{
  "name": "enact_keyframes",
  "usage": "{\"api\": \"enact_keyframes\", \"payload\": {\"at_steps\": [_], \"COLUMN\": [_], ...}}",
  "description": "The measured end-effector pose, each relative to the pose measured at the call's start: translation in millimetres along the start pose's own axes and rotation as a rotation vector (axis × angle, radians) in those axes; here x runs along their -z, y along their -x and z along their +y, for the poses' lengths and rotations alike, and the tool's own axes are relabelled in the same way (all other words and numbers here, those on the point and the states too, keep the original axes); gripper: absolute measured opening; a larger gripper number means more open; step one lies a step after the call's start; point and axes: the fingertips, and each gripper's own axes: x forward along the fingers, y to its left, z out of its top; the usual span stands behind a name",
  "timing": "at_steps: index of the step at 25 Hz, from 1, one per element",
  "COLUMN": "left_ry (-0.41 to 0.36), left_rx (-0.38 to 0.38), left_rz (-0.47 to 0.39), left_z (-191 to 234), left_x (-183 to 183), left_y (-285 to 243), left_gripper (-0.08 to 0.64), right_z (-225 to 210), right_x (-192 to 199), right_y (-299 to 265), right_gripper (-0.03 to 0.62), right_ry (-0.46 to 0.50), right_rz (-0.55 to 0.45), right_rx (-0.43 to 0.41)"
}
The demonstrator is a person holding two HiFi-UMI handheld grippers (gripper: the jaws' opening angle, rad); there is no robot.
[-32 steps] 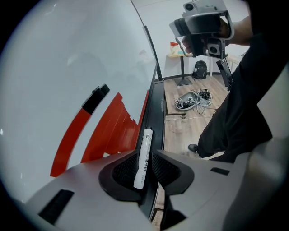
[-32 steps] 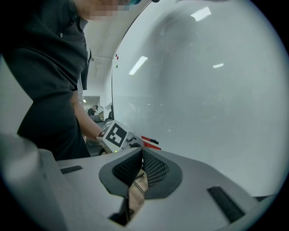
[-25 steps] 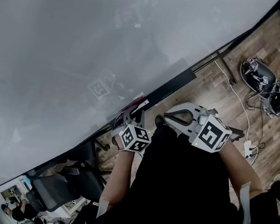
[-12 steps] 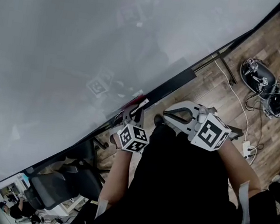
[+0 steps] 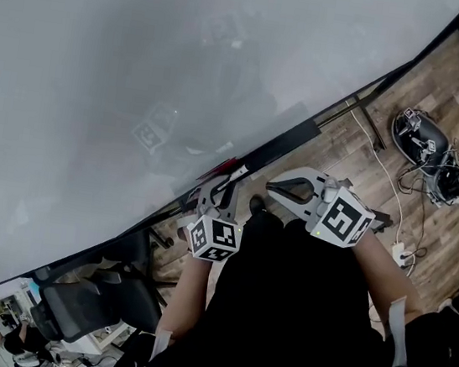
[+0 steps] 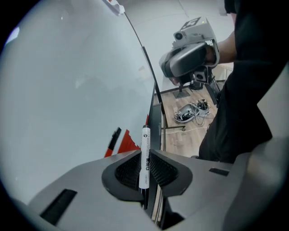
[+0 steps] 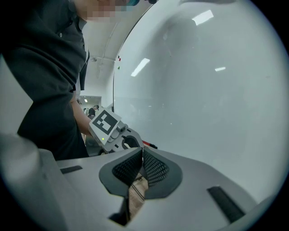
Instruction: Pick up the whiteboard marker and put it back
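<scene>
Noted the left gripper [image 6: 144, 158] clamped on the whiteboard marker [image 6: 145, 143], gripped at mid-barrel between the ribbed pads with its far end pointing at the dark ledge [image 6: 155, 118] along the whiteboard's [image 6: 67, 90] lower edge, just beside a red item [image 6: 123, 142]; cannot tell whether marker and ledge touch. Noted the right gripper [image 7: 141, 157] with jaws together on nothing, held apart near the board. Judged as the put-back stage: recommend turning the barrel parallel to the ledge, lowering until it is supported along its length, staying clear of the red item, and only then parting the jaws.
</scene>
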Motion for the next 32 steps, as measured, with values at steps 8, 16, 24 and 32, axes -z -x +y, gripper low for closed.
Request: {"api": "enact_keyframes", "payload": {"at_steps": [8, 16, 24, 32], "left_ry": [0.09, 0.115, 0.404, 0.517], "left_rx": [-0.057, -0.062, 0.008, 0.061], "left_rz": [-0.278, -0.583, -0.973, -1.145], "left_z": [28.6, 54.7, 64.5, 68.5], "left_x": [-76.8, -128.4, -138.5, -125.2], "left_y": [60.9, 145.7, 204.4, 215.0], "left_gripper": [0.069, 0.069, 0.069, 0.069], "right_z": [-23.2, -33.9, -19.3, -22.0], "right_x": [-43.0, -106.4, -113.0, -113.1], "right_y": [18.8, 30.1, 22.4, 27.8], "right_gripper": [0.02, 0.02, 0.02, 0.02], "right_ry": [0.078, 0.116, 0.127, 0.069], "right_rz": [-0.068, -0.26, -0.265, -0.279], "right_rx": [0.04, 0.048, -0.017, -0.039]}}
